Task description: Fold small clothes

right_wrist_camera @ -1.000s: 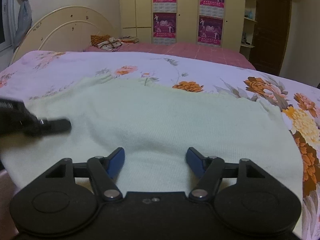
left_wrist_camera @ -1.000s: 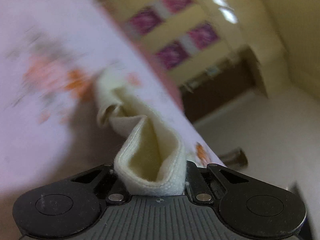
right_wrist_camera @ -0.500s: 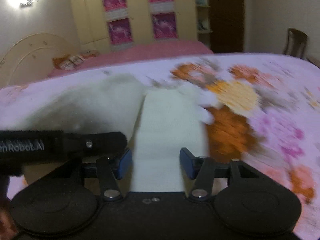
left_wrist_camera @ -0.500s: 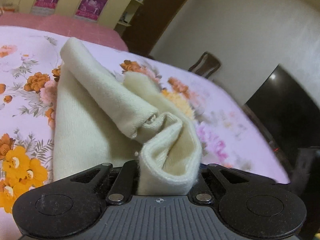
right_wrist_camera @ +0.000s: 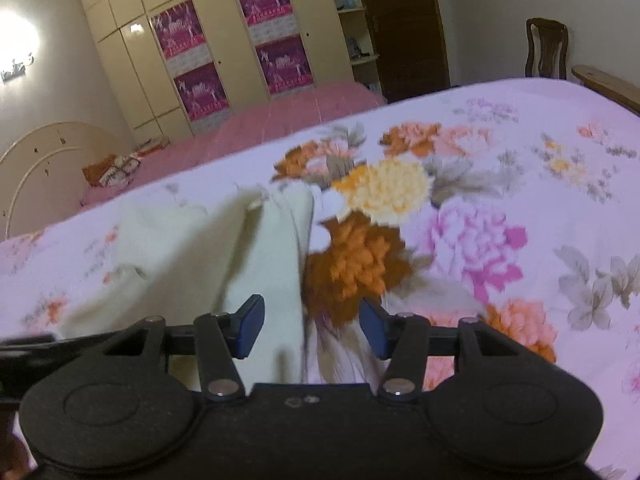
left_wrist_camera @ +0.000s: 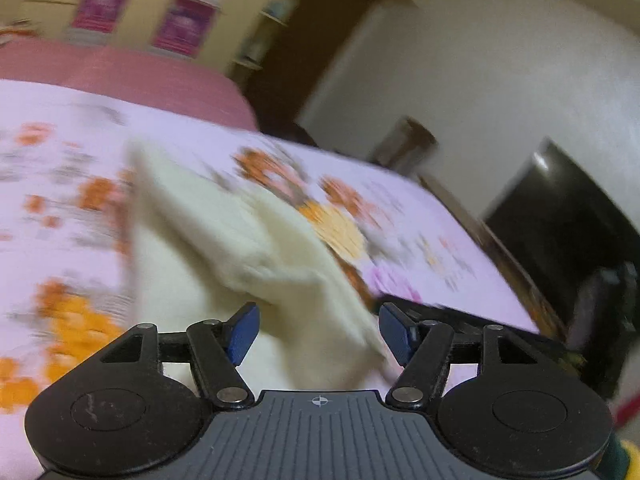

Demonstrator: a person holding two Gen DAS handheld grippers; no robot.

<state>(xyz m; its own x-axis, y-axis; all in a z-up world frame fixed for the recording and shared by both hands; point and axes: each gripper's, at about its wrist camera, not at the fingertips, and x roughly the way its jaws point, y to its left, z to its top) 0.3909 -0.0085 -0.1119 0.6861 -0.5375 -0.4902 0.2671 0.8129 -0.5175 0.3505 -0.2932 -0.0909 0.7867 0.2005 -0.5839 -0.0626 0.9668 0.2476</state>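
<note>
A cream knitted garment [left_wrist_camera: 224, 240] lies on the floral bedspread [left_wrist_camera: 60, 184], with one part folded over onto the rest. My left gripper [left_wrist_camera: 318, 334] is open just above its near edge, holding nothing. The left wrist view is blurred by motion. In the right wrist view the garment [right_wrist_camera: 224, 248] lies to the left, its right edge running between the blue fingertips. My right gripper [right_wrist_camera: 312, 330] is open and empty, low over that edge and the orange flower print.
The bedspread [right_wrist_camera: 500, 208] stretches to the right. A second bed with a pink cover [right_wrist_camera: 280, 120] lies behind, then wardrobes with purple posters [right_wrist_camera: 276, 64]. A wooden chair [right_wrist_camera: 546, 52] and a dark door [right_wrist_camera: 404, 20] stand at the far right.
My left gripper has opened and let go of the cream garment, which now lies folded on the bed. My right gripper has shifted right along the garment's edge and stays open.
</note>
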